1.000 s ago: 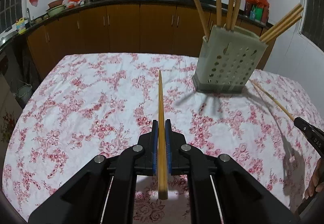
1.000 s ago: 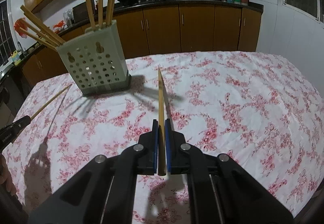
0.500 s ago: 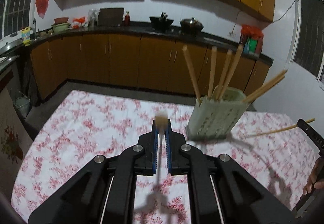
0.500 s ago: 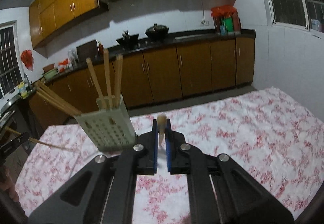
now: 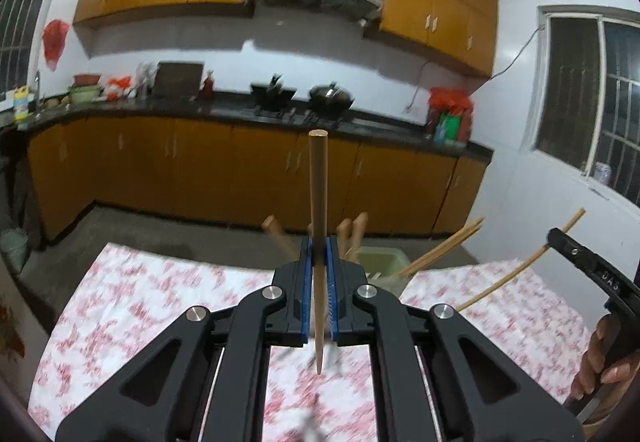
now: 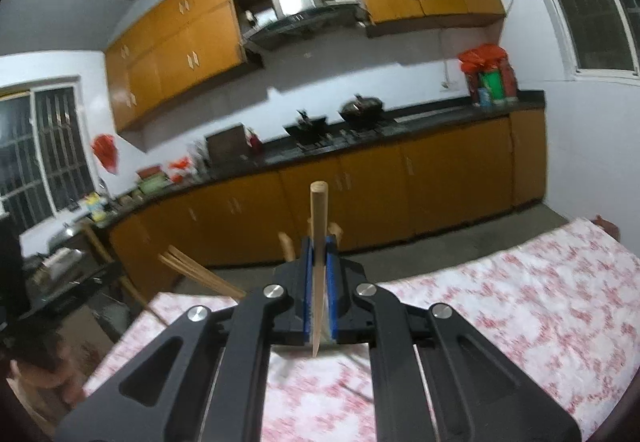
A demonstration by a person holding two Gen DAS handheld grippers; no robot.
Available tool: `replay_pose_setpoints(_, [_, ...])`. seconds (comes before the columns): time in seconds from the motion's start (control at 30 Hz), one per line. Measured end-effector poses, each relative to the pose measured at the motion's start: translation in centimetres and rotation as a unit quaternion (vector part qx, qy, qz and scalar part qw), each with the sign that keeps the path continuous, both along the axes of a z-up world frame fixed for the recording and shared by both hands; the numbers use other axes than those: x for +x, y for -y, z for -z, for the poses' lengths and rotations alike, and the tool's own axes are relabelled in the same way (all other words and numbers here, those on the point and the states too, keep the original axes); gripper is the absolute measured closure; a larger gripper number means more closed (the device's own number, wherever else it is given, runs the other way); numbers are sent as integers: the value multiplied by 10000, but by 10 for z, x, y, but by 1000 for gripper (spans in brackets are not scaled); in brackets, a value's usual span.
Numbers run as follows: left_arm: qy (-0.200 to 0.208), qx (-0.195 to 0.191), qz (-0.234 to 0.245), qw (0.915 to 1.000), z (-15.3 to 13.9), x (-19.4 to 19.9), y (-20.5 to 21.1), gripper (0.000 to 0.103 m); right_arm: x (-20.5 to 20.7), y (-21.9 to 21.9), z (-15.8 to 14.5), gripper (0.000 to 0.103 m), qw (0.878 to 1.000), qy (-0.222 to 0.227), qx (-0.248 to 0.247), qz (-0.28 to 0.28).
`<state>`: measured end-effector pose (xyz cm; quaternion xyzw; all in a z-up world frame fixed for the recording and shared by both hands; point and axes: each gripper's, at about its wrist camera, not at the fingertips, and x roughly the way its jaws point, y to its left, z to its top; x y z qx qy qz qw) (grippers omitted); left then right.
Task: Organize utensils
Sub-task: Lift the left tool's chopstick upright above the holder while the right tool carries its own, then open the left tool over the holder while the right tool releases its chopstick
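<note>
My left gripper (image 5: 319,248) is shut on a wooden chopstick (image 5: 318,202) held upright, thin end down. The pale green perforated holder (image 5: 380,266) with several chopsticks (image 5: 440,250) stands just behind its fingers, mostly hidden. My right gripper (image 6: 319,248) is shut on another chopstick (image 6: 319,226), also upright. In the right wrist view chopsticks in the holder (image 6: 200,270) show to the left, and the holder itself is hidden behind my fingers. The right gripper also shows in the left wrist view (image 5: 580,266) with its chopstick (image 5: 520,270).
The table has a white cloth with red flowers (image 5: 140,306), also in the right wrist view (image 6: 520,314). Kitchen cabinets and a dark counter (image 5: 240,110) with pots lie beyond. The table's far edge (image 6: 460,266) is close ahead.
Both grippers have tilted up and risen with their chopsticks, which now stand upright instead of pointing forward. The holder has dropped low in both views, behind the fingers.
</note>
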<state>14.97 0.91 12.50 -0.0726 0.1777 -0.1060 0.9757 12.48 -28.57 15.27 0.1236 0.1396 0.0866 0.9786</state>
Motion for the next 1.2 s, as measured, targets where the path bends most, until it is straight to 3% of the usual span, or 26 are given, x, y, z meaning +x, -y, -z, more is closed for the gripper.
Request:
replay_pose_setpoints(0.3, [925,-293,-123,9952,-43,16,26,96,12,-29,-51,95,9962,857,-107,-80])
replay_pose_setpoints(0.53, [1308,-173,-431,9903,-36,39,35,96,52,-40,-43,95,9972,674,-328,61])
replay_pose_setpoints(0.83, [828,-204,-373,9957,-2,65,37,96,85,-41,-16,95,9987,272,-437,50])
replay_pose_setpoints(1.07, [544,-237,-295,9978,7,74,35,95,99,-45,-4,95,9991,4,-426,-29])
replay_pose_setpoints(1.2, [498,-294,-239,9980,3,73,33,90,96,-43,-3,86,9993,-6,-367,-14])
